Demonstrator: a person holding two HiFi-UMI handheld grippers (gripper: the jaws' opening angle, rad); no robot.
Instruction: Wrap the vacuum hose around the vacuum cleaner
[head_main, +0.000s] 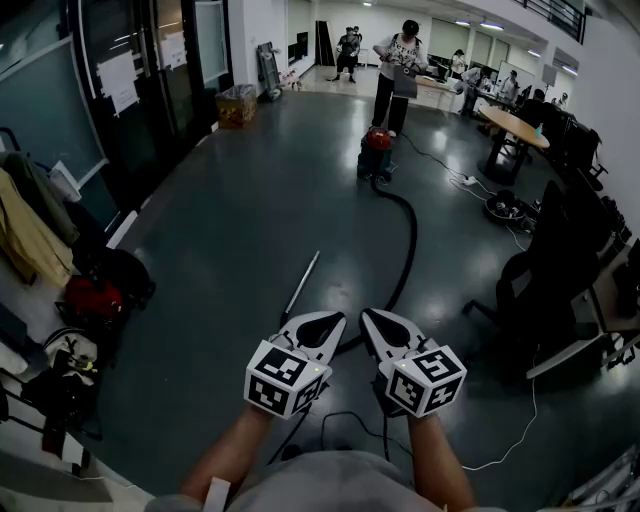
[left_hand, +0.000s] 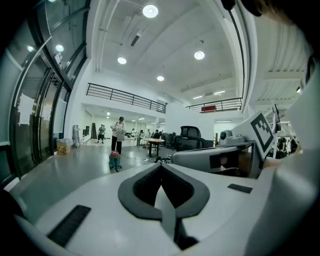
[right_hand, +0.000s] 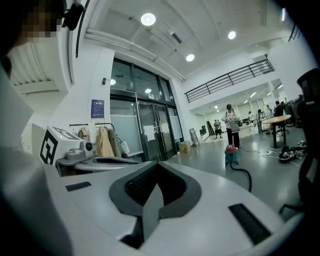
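Note:
The red and teal vacuum cleaner (head_main: 376, 152) stands far ahead on the dark floor, small in the left gripper view (left_hand: 115, 161) and the right gripper view (right_hand: 231, 155). Its black hose (head_main: 410, 240) curves from it down the floor toward me, also seen as a hose (right_hand: 245, 175) in the right gripper view. A metal wand (head_main: 301, 283) lies on the floor just ahead of the grippers. My left gripper (head_main: 335, 322) (left_hand: 161, 165) and right gripper (head_main: 367, 316) (right_hand: 157, 164) are held side by side in the air, both shut with nothing in them.
A person (head_main: 400, 70) stands right behind the vacuum. A round table (head_main: 515, 125) and a black office chair (head_main: 545, 280) are at the right, coats (head_main: 30, 230) and a red bag (head_main: 90, 298) at the left. A white cable (head_main: 520, 440) trails near my feet.

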